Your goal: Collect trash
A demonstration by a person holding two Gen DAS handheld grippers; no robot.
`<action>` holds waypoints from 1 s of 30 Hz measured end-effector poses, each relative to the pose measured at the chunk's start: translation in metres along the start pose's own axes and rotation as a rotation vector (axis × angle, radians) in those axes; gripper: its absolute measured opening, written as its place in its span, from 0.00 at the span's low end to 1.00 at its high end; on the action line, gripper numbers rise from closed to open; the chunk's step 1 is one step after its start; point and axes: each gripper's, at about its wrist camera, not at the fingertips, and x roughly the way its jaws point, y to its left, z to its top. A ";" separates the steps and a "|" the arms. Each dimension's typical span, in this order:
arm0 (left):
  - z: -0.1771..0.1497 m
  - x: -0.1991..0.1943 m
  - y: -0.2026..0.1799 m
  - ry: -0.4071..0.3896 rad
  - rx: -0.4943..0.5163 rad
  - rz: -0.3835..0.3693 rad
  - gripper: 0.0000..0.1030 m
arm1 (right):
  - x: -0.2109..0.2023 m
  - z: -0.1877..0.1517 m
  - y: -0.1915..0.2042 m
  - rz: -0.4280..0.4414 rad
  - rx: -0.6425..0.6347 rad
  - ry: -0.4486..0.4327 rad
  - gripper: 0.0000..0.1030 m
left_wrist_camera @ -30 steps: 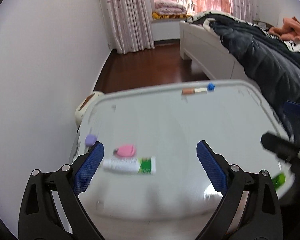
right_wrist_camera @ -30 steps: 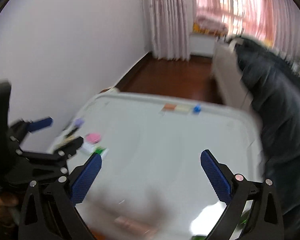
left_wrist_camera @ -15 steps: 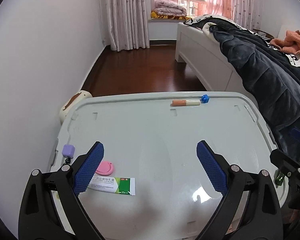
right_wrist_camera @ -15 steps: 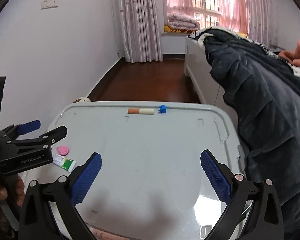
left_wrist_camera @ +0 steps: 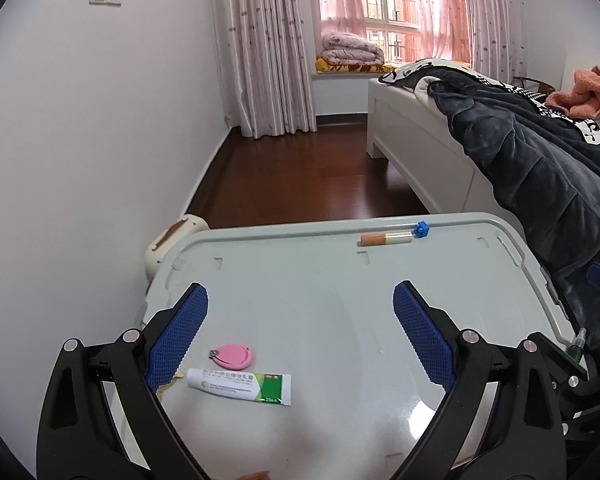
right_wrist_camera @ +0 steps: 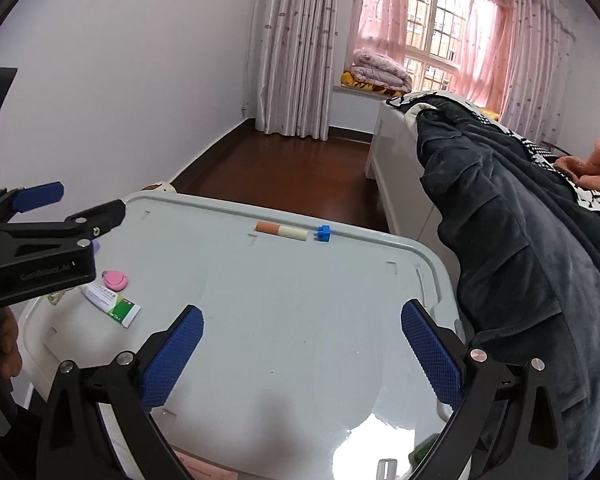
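A white and green tube (left_wrist_camera: 240,387) lies on the grey plastic lid (left_wrist_camera: 320,280) beside a pink round tag (left_wrist_camera: 233,356); both also show in the right wrist view, the tube (right_wrist_camera: 110,304) and the tag (right_wrist_camera: 116,280). An orange and cream stick (left_wrist_camera: 386,239) and a small blue brick (left_wrist_camera: 421,229) lie at the lid's far edge. My left gripper (left_wrist_camera: 300,334) is open and empty, just above the tube's left side. My right gripper (right_wrist_camera: 302,354) is open and empty over the lid's near right part.
A bed with a dark quilt (left_wrist_camera: 540,168) borders the lid on the right. A white wall runs along the left. A small cream bin (left_wrist_camera: 172,244) stands on the wooden floor (left_wrist_camera: 300,176) beyond the lid's left corner. A green object (left_wrist_camera: 576,346) sits at the lid's right rim.
Both grippers have pulled back and tilted, so the view has settled from blur. The tube and pink tag now lie nearer the left gripper's left finger. Both stay open.
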 end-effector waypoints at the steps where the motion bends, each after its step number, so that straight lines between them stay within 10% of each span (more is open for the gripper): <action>1: -0.001 0.001 0.000 0.010 -0.006 -0.009 0.89 | 0.000 0.000 0.000 0.002 0.001 0.000 0.95; 8: -0.003 0.005 0.001 0.037 -0.039 -0.082 0.89 | 0.001 -0.001 0.001 0.030 0.013 0.012 0.95; 30: -0.006 0.002 0.002 0.007 -0.027 0.044 0.91 | 0.000 -0.008 0.007 0.062 0.004 0.032 0.95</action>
